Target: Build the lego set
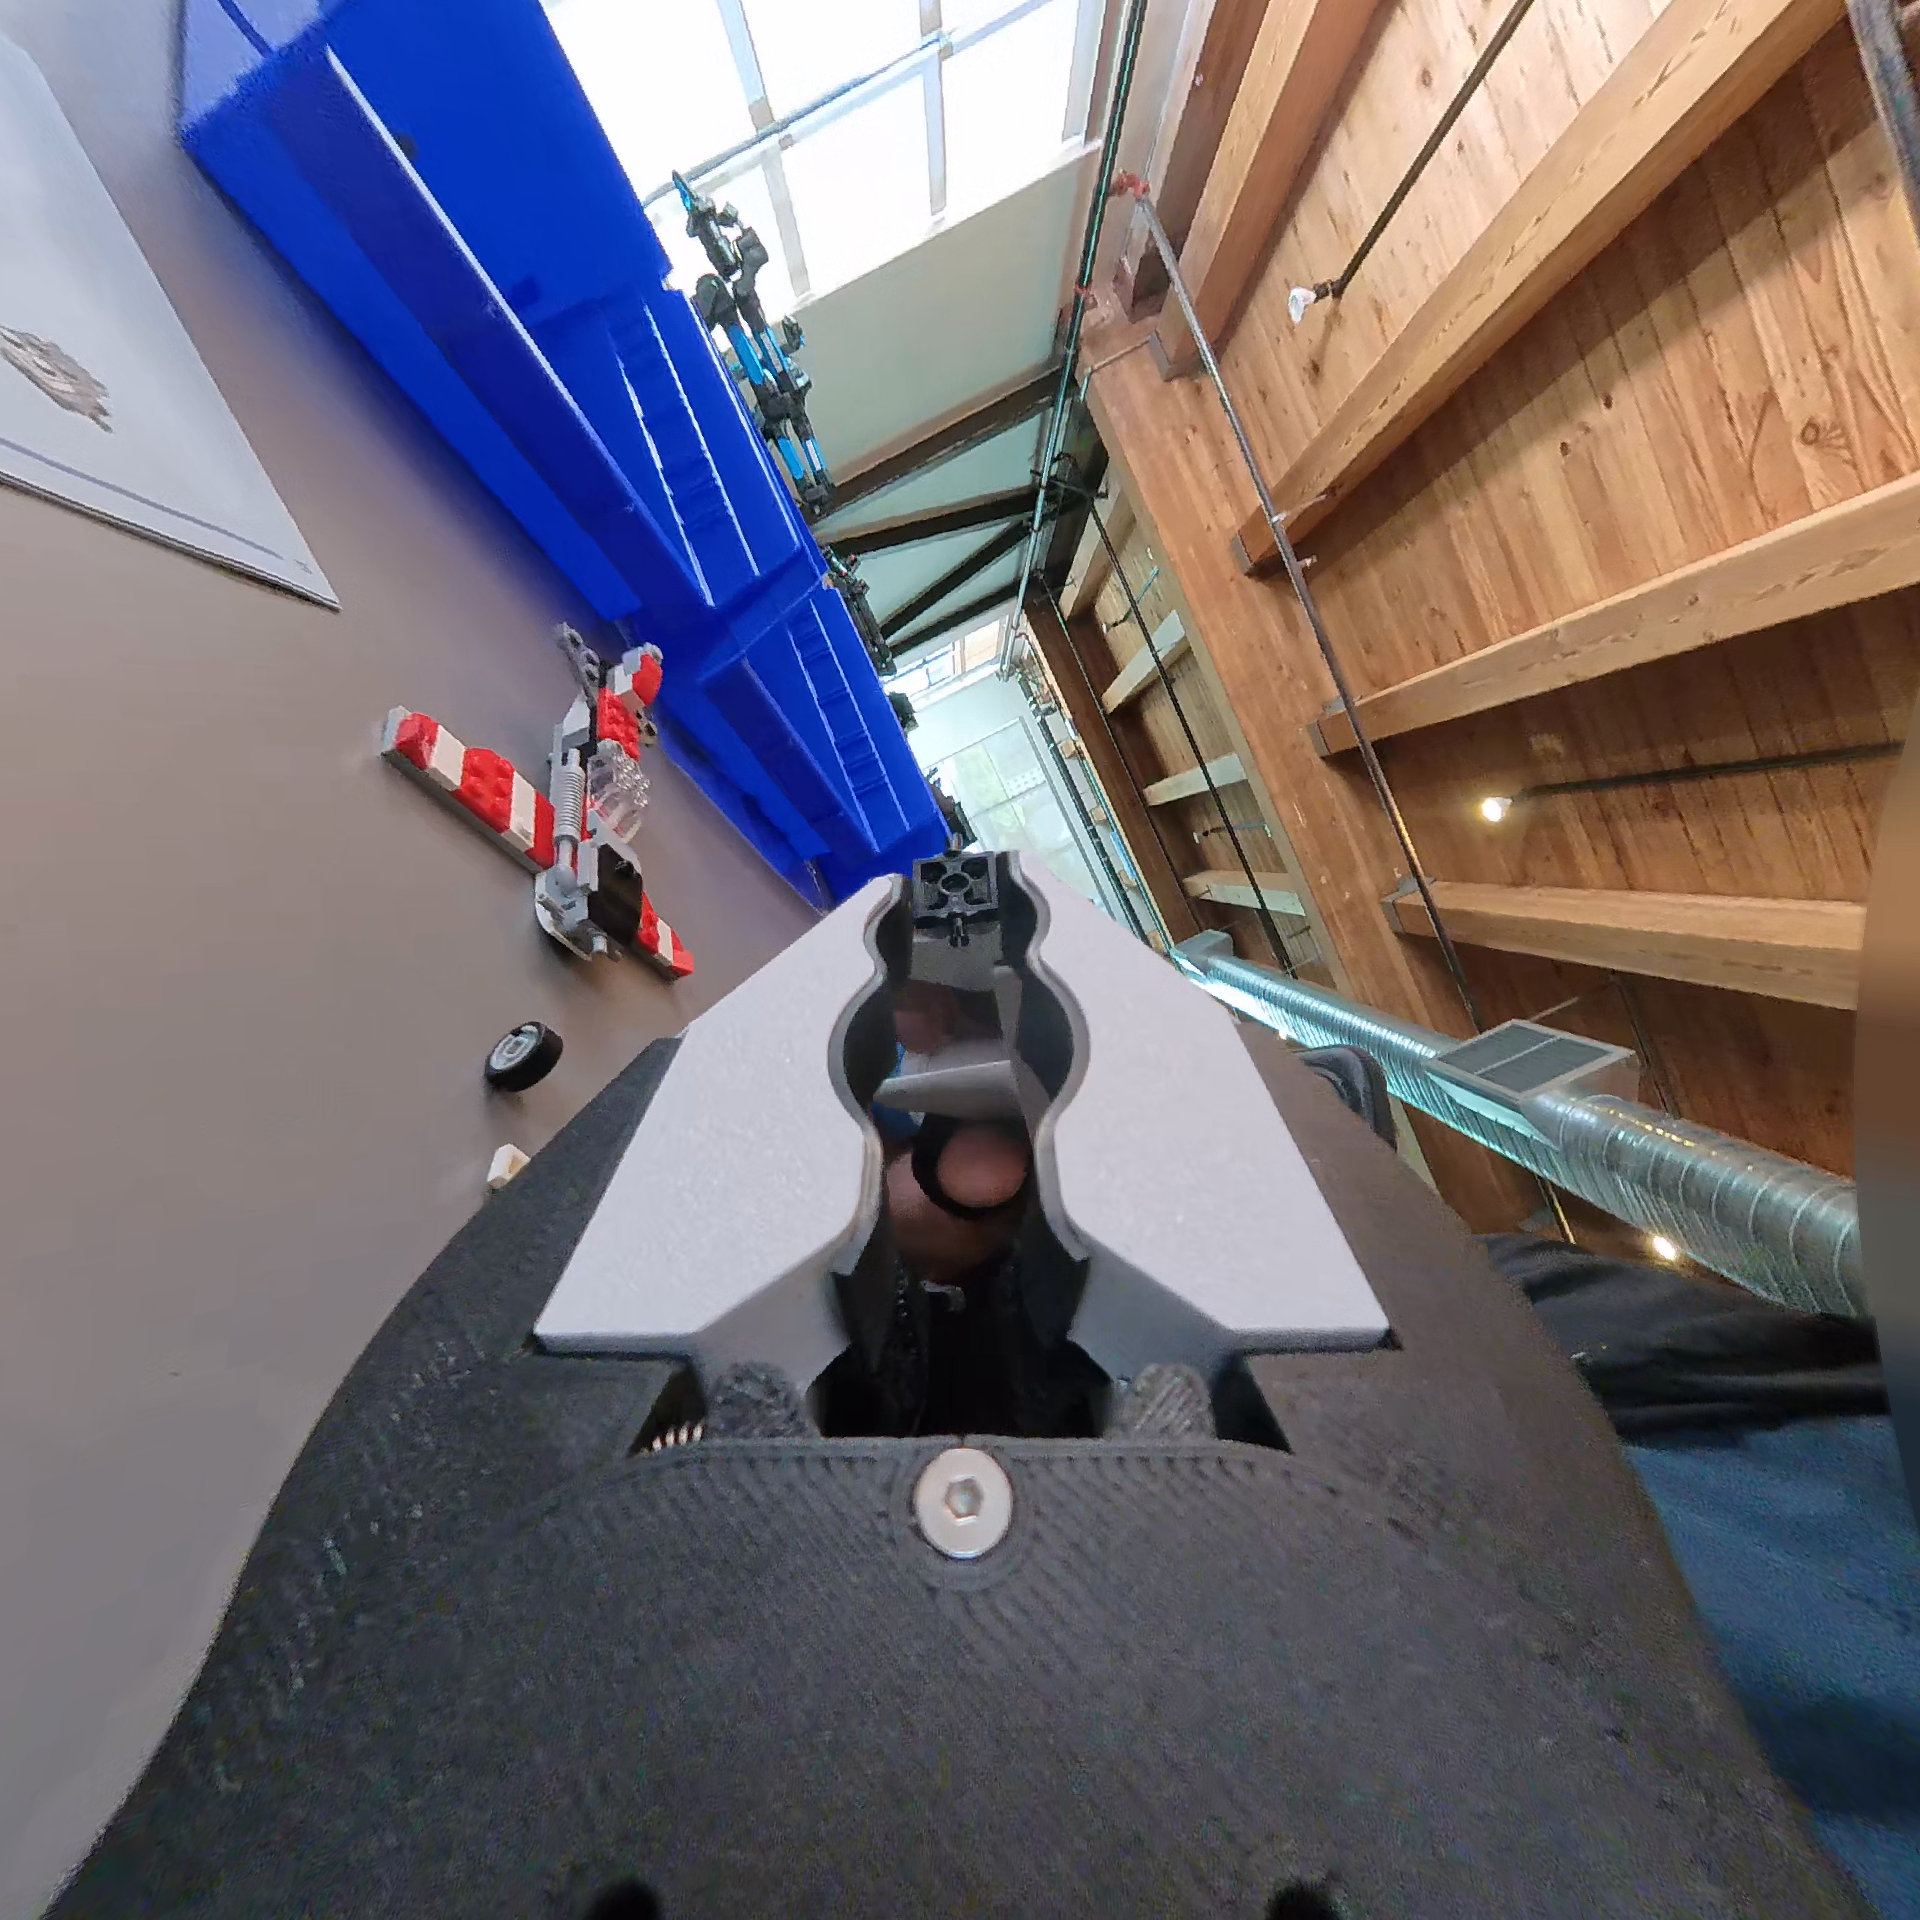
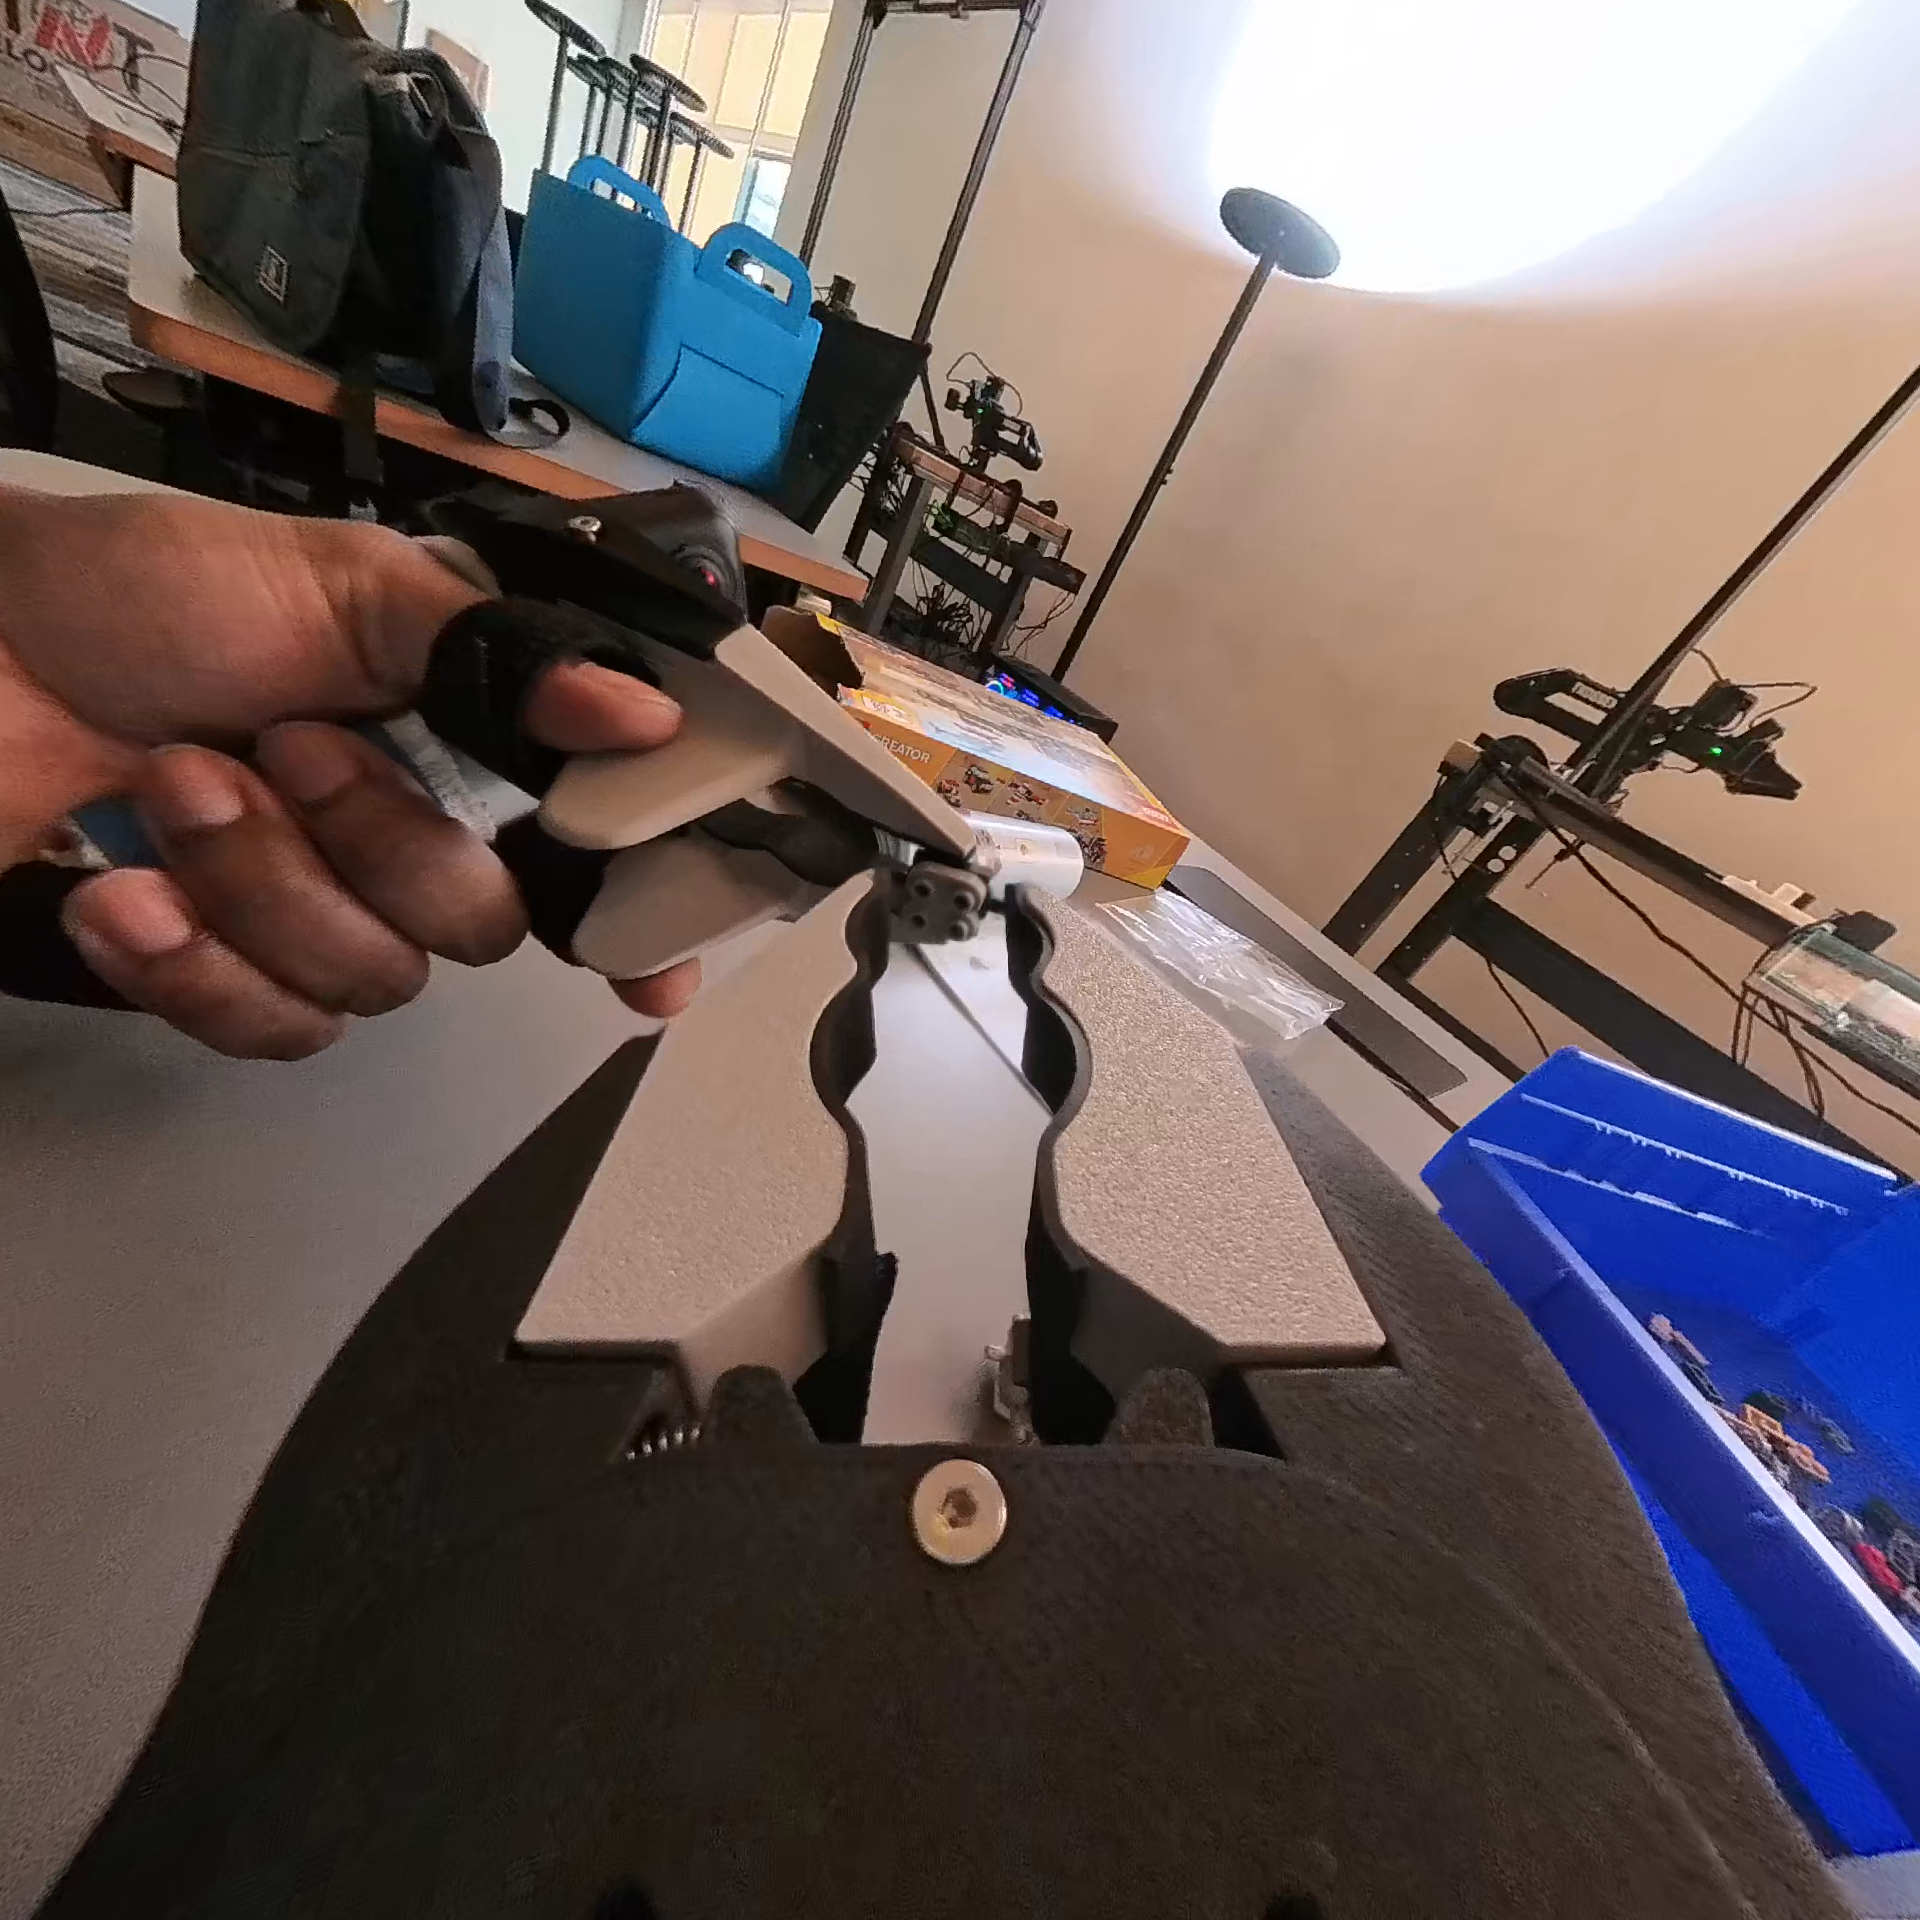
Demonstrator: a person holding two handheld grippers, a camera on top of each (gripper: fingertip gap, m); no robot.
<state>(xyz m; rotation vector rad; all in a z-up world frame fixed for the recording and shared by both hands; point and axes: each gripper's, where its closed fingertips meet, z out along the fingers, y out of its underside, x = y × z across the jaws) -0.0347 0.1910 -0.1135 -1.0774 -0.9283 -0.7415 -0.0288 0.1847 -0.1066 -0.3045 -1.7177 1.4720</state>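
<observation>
My left gripper [image 1: 956, 896] is shut on a small grey and black lego piece [image 1: 954, 914], held up off the grey table [image 1: 208, 935]. In the right wrist view a hand holds that left gripper [image 2: 961, 860] in from the left, and the grey piece [image 2: 940, 902] sits between the tips of my right gripper [image 2: 945, 920]. The right jaws stand apart, one on each side of the piece, with a gap on the right side. A partly built red and white lego model [image 1: 582, 821] lies on the table to the left.
A black wheel [image 1: 523, 1057] and a small white piece [image 1: 506, 1164] lie near the model. An instruction sheet [image 1: 125, 416] and blue bins [image 1: 540, 395] are beyond. A blue bin of loose pieces [image 2: 1714, 1403], a lego box [image 2: 1018, 779] and a plastic bag [image 2: 1216, 966] surround the right gripper. The tips of both grippers are at nearly the same place.
</observation>
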